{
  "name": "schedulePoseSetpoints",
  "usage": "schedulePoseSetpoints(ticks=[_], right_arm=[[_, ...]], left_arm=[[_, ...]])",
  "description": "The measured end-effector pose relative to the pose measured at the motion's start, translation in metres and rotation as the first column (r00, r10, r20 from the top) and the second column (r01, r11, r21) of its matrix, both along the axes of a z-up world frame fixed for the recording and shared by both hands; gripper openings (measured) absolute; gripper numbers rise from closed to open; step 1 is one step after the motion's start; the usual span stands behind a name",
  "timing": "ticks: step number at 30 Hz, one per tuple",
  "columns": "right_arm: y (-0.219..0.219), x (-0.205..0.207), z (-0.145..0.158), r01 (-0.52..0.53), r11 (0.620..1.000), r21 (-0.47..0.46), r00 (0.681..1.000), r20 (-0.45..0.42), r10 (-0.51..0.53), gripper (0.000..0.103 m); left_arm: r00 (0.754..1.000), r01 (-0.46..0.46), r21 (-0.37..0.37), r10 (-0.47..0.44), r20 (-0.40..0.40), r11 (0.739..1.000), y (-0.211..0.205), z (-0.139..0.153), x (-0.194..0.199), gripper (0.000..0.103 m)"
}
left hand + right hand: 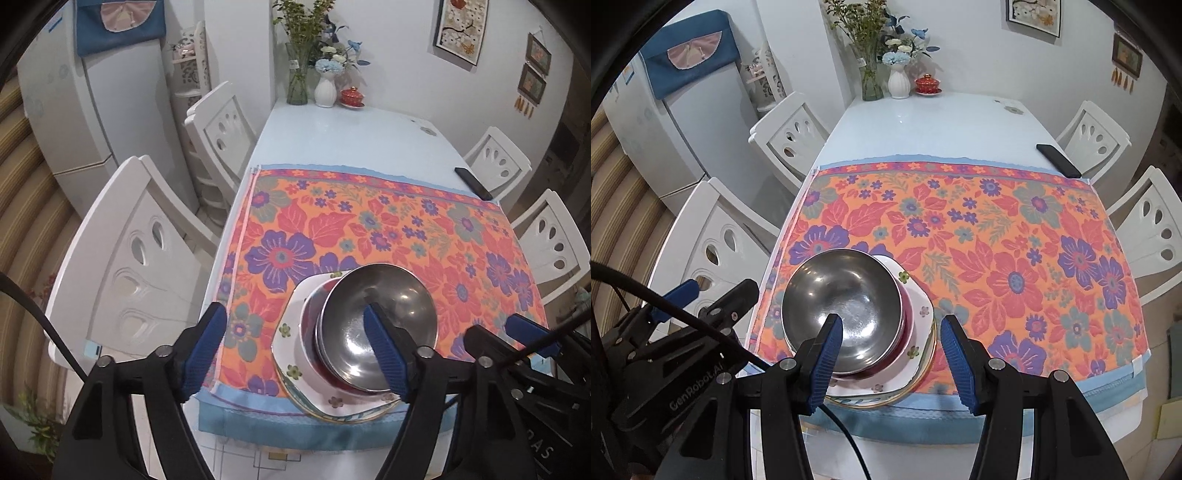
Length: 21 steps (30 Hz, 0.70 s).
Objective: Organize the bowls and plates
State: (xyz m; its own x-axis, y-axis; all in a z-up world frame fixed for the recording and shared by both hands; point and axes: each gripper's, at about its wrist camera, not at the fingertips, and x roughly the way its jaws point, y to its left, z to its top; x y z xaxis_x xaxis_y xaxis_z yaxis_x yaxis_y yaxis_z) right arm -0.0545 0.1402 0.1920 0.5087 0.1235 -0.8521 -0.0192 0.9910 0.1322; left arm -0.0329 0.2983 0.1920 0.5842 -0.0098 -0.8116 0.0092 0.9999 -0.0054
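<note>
A steel bowl (380, 325) sits mouth-up on top of a stack near the front edge of the table (332, 136): under it a red bowl (308, 332) shows at the rim, then a white flowered plate (291, 354) with angled corners, then a round plate (340, 415) with a gold and blue rim at the bottom. The steel bowl is round with no long axis; it tilts slightly toward the far side of the table. The stack lies on the floral cloth (369, 229), in its near-left part, the lowest plate reaching the blue hem just short of the table edge. The left gripper (299, 350) stands wide, one finger over the cloth's left border and the other over the steel bowl's inside, neither pad pressing anything. The right gripper (892, 354) is part open, its left finger over the steel bowl's near rim and its right finger beside the plates, gripping nothing. To the right and beyond the stack the cloth lies bare; a dark phone (472, 182) rests at the far right edge, and vases (325, 88) stand at the far end. White chairs (125, 266) flank both sides.
</note>
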Motion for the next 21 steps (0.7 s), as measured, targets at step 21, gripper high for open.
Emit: schedulePoseSetpoints(ticks=[21], right_arm=[[-0.0005,-0.0033,-0.0091,0.023,1.0,0.001,0.999,-0.038,-0.023,0.053]], left_arm=[[0.999,0.018,0.046,-0.016,-0.034,0.999,-0.0045,-0.0058,-0.0021,0.076]])
